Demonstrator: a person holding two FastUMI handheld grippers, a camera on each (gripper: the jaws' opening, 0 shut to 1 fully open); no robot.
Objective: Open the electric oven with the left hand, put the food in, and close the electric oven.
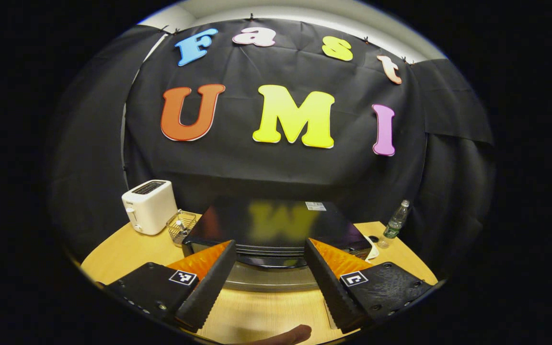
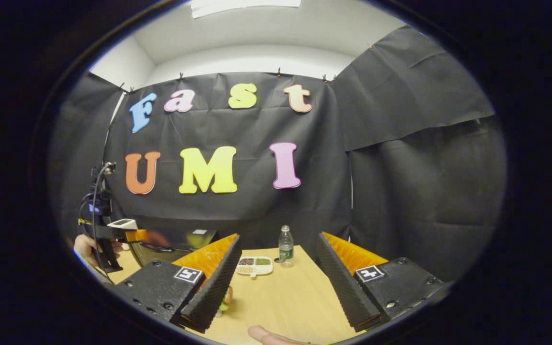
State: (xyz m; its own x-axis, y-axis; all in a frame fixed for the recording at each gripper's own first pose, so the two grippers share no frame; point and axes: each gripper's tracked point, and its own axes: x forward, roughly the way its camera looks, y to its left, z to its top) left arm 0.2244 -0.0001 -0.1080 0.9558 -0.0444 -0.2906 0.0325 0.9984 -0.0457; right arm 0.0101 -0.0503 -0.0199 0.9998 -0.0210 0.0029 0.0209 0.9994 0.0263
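Observation:
The black electric oven (image 1: 276, 223) stands on the round wooden table (image 1: 261, 311), straight ahead of my left gripper (image 1: 270, 243). That gripper is open, its fingers spread to either side of the oven's dark door handle (image 1: 269, 261). Below the handle a grey band of the door (image 1: 271, 279) shows; I cannot tell how far the door is tilted out. My right gripper (image 2: 278, 238) is open over the table (image 2: 281, 297) and holds nothing. A small green and orange food piece (image 2: 226, 298) lies mostly hidden behind its left finger. A hand holds the left gripper (image 2: 113, 229) at the oven (image 2: 170, 245).
A white toaster (image 1: 149, 206) and a small wire basket (image 1: 181, 226) stand left of the oven. A plastic bottle (image 2: 285, 245) and a white compartment dish (image 2: 255, 265) sit to the oven's right. A fingertip (image 1: 288, 334) shows at the bottom edge.

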